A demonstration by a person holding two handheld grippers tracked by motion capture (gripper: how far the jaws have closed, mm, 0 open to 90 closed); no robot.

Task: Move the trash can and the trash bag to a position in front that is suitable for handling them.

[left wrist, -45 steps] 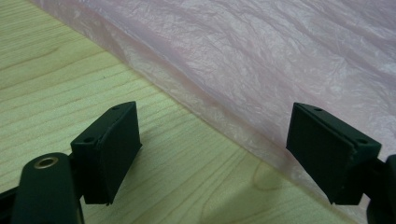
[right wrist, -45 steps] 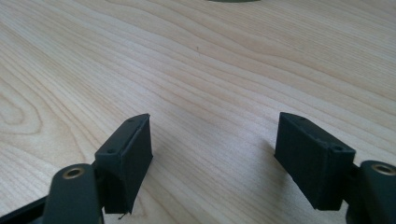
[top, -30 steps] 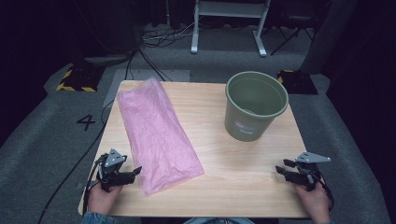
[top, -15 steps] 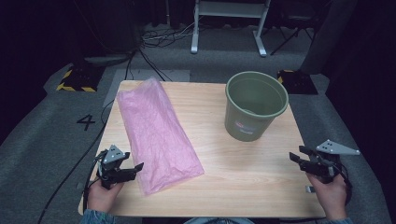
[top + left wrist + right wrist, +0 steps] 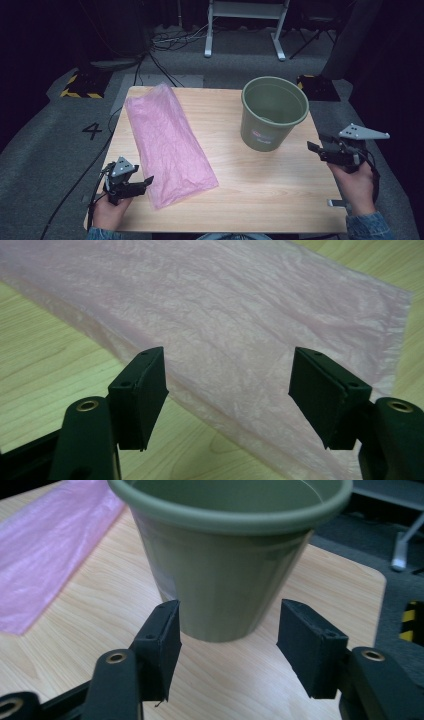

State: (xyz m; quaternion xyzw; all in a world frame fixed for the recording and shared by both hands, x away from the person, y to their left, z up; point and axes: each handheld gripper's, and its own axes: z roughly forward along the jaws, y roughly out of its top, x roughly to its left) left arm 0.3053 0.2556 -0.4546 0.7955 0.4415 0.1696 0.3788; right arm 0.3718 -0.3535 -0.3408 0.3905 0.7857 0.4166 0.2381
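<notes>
Lying flat on the table's left half, the pink bag has its near corner just ahead of the left tool, whose jaws gape wide and empty over the bag's edge. The right tool, jaws just opening and empty, hovers off the table's right edge, facing the green bucket nearby without touching it.

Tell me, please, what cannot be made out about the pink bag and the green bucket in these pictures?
- Bucket label, high view: too small and blurred to read.
- Bucket floor, right gripper view: hidden behind its own wall and rim.
- Pink bag, left gripper view: its far end is cut off by the top edge, so which end opens is unclear.
</notes>
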